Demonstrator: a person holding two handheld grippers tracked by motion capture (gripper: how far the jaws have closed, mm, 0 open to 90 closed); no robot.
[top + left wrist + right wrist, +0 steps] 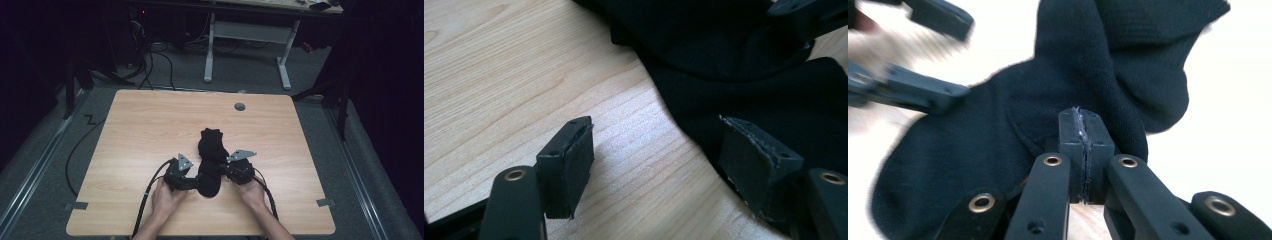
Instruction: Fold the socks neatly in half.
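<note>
From the high view I see the black knitted sock (211, 159) lying crumpled on the light wood-grain desk (140, 130), toward its near edge, with a hand-held gripper on either side of it. My left gripper (186, 183) sits at the sock's left edge, and my right gripper (231, 173) at its right edge. In the left gripper view the left fingers (569, 165) stand wide apart: one pad is over bare desk, the other sits at the border of the sock, and neither presses on fabric. In the right gripper view the right fingers (1071, 145) are fully together, pad against pad, with their tips at the sock's surface. I cannot tell whether a thin fold of fabric is pinched between them, since no cloth shows in the seam. The same view shows the left gripper farther off, blurred, beyond the sock. The sock rests flat on the desk, bunched at its far end.
</note>
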